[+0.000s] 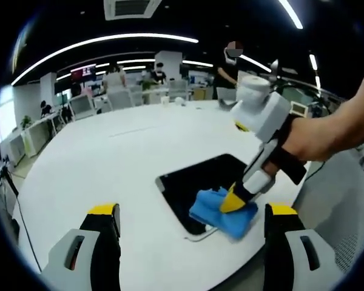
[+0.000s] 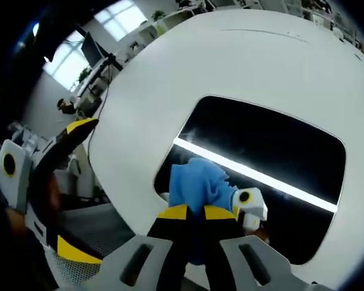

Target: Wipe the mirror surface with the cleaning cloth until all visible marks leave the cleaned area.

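While clamped, soft blue cloth (image 2: 197,182) rests on glossy rect. mirror (image 2: 273,145).

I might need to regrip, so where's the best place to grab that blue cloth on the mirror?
Probably the raised, bunched fold of the blue cloth, pinched from above: it lies on the flat mirror, near the mirror's edge, where the right gripper already pinches it.

The cleaning cloth (image 2: 197,182) I pinched looked soft, matt blue fabric; the mirror (image 2: 279,151) was glossy dark glass; the table (image 1: 109,157) was smooth matt white.
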Motion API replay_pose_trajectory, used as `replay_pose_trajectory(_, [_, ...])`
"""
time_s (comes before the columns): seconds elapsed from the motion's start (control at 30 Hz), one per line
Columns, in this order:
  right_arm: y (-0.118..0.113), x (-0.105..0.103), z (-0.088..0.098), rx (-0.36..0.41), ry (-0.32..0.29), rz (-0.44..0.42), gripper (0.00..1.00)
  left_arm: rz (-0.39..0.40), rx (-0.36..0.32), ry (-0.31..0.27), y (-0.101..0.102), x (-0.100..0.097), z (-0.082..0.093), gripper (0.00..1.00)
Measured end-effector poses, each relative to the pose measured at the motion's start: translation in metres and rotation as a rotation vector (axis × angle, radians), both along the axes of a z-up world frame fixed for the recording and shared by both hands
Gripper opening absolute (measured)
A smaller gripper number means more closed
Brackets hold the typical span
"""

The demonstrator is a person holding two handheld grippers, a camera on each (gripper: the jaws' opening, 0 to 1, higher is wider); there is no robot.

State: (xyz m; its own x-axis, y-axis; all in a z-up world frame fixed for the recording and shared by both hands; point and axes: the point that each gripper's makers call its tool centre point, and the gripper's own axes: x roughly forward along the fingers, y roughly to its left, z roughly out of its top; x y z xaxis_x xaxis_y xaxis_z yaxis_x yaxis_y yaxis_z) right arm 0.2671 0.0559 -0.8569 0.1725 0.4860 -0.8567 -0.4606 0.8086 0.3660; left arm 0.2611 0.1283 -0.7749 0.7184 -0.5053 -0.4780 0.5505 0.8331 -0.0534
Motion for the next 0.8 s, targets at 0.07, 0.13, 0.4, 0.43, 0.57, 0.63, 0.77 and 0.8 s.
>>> replay_pose_trajectory(0.07, [-0.001, 0.0, 0.0, 0.0, 0.002, -0.001, 0.02, 0.003, -0.001, -0.001, 0.001, 0.0, 0.0, 0.99])
replay_pose_trajectory(0.13, [-0.002, -0.001, 0.001, -0.001, 0.003, -0.002, 0.02, 0.005, -0.004, 0.002, 0.001, 0.0, 0.0, 0.99])
replay_pose_trajectory(0.4, [-0.013, -0.002, 0.001, -0.008, 0.006, -0.008, 0.02, -0.003, 0.002, 0.003, 0.0, 0.0, -0.001, 0.99])
replay_pose_trajectory(0.43, [-0.014, -0.002, 0.001, -0.01, 0.007, -0.01, 0.02, -0.003, 0.001, 0.003, 0.0, 0.0, -0.001, 0.99])
replay_pose_trajectory(0.57, [-0.02, -0.002, 0.002, -0.012, 0.009, -0.016, 0.02, -0.006, 0.002, 0.004, -0.001, -0.001, -0.001, 0.99])
replay_pose_trajectory(0.63, [-0.022, -0.002, 0.002, -0.011, 0.01, -0.022, 0.02, -0.009, 0.004, 0.005, -0.001, -0.001, -0.001, 0.99])
replay_pose_trajectory(0.77, [-0.025, -0.001, 0.002, -0.014, 0.009, -0.026, 0.02, -0.011, 0.005, 0.008, -0.001, -0.001, -0.002, 0.99])
replay_pose_trajectory(0.8, [-0.025, -0.001, 0.002, -0.014, 0.009, -0.027, 0.02, -0.012, 0.005, 0.008, -0.001, -0.002, -0.001, 0.99])
